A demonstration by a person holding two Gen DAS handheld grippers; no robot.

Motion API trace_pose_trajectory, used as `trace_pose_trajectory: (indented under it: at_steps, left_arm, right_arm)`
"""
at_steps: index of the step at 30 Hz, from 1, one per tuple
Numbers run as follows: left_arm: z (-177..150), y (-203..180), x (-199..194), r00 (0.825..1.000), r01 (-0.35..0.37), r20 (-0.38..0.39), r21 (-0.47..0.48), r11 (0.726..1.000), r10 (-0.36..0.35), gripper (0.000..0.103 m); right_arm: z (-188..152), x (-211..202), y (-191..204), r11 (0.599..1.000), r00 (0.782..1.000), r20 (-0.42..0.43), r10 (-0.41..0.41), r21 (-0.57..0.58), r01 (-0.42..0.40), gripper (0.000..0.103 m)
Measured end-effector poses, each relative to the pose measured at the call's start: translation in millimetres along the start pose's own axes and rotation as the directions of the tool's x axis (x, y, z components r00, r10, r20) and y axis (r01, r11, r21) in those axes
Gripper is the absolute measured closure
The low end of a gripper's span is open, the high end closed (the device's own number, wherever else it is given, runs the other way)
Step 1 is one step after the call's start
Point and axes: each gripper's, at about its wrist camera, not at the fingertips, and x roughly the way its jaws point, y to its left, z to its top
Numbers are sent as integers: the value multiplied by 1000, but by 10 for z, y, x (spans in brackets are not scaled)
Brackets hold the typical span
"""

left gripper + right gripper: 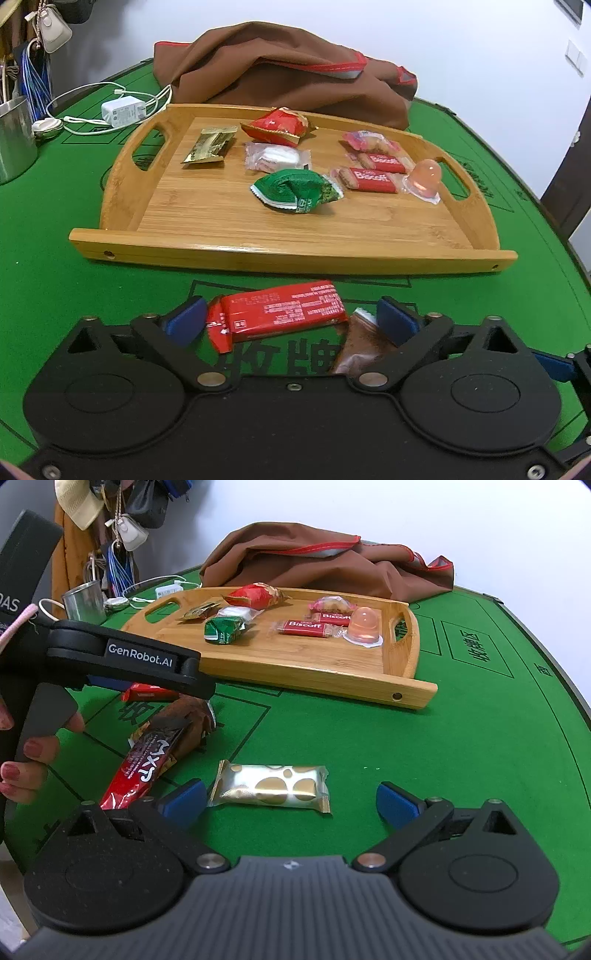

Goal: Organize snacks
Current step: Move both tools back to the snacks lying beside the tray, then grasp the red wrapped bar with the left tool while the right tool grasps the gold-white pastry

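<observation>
A bamboo tray (pixel 221 221) (pixel 314 672) on the green table holds several wrapped snacks, among them a green packet (pixel 295 188) (pixel 223 627), Biscoff biscuits (pixel 371 179) (pixel 304 627) and a pink jelly cup (pixel 424 177) (pixel 365 624). My left gripper (pixel 291 319) is open around a red snack bar (pixel 280 310) lying on the table in front of the tray; a brown packet (pixel 360 347) lies by its right finger. My right gripper (pixel 291 799) is open just behind a white-and-gold packet (pixel 271 784). A red-black bar (pixel 147 764) and the brown packet (pixel 188 720) lie to its left.
A brown cloth bag (pixel 288 70) (pixel 325 561) lies behind the tray. A metal cup (pixel 13 136) (pixel 83 602), a white charger with cable (pixel 123 109) and hanging bags stand at the far left. The left gripper's body (pixel 129 657) and the person's hand (pixel 26 753) fill the right wrist view's left side.
</observation>
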Motion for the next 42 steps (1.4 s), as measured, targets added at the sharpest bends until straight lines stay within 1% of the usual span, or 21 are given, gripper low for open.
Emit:
trace_pose_trajectory:
  at_steps: [1,4,8,9,10,11,14,16,18,20,21,22,23,25,27,28,30,33,38,42]
  left_arm:
    - [6,3,-13,1000,11,2,1,1000,-11,20]
    - [36,25,-24,999,43,-4,-16,999,-43,31]
    - [42,10,-20,999,34,-1,-4,999,-34,32]
    - [40,-1,-19,1000,30,0,0,1000,-30,29]
    - [42,-15,-13,1000,25,1,4,1000,-25,20]
    - [47,-27,-2,1000,16,0,5,1000,-16,15]
    - [69,-88,50,1000,-19,-14,12,1000,19,14]
    - [84,-134,86,999,-31,-17,13,999,31,10]
    - [96,-177,119,999,-35,-19,17,999,36,9]
    - [103,-218,150,999,-45,-18,34,998,46,12]
    - [103,-238,159,998,-61,-14,46,997,62,19]
    - [97,-265,157,996,-86,-2,67,994,86,29]
    - [89,-276,153,996,-89,3,77,993,89,29]
    - [79,-268,131,998,-70,3,82,994,70,36]
    - [73,-256,103,999,-52,-3,84,995,52,37]
    - [66,-246,87,999,-46,-4,83,995,46,37]
    - [46,-225,54,999,-37,-4,87,996,37,37]
    - [17,-197,-9,999,-35,2,94,995,35,37]
    - [6,-129,-142,999,-34,20,99,995,32,37]
    - [34,-62,-233,999,-30,36,90,995,27,37]
  right_arm:
    - [1,1,3,1000,1000,0,-1,0,1,0]
    - [3,2,7,1000,1000,1,-1,3,1,0]
    - [7,3,27,1000,1000,2,3,-5,-3,1]
    - [6,2,34,1000,1000,3,3,-9,-3,1]
    - [7,4,38,1000,1000,2,3,-13,-3,1]
    - [8,5,44,1000,1000,1,2,-17,-2,2]
    - [8,4,57,1000,1000,1,2,-21,-2,2]
    - [10,7,59,1000,1000,1,4,-21,-4,2]
    - [12,9,62,1000,1000,1,7,-23,-7,2]
    - [17,13,70,1000,1000,2,10,-25,-10,3]
    - [18,14,77,1000,1000,3,11,-26,-11,3]
    - [19,14,83,1000,1000,3,10,-27,-10,4]
    - [20,13,88,1000,1000,5,12,-27,-12,5]
    - [19,6,95,1000,1000,12,15,-26,-15,9]
    - [15,-7,111,1000,1000,23,12,-28,-12,19]
    - [14,-14,119,1000,1000,29,12,-29,-11,21]
    - [14,-27,132,1000,999,41,6,-28,-4,35]
    - [24,-27,133,1000,999,44,5,-26,-4,40]
    - [48,-44,103,1000,999,47,-2,-10,3,43]
    - [89,-90,61,1000,998,64,-13,9,13,44]
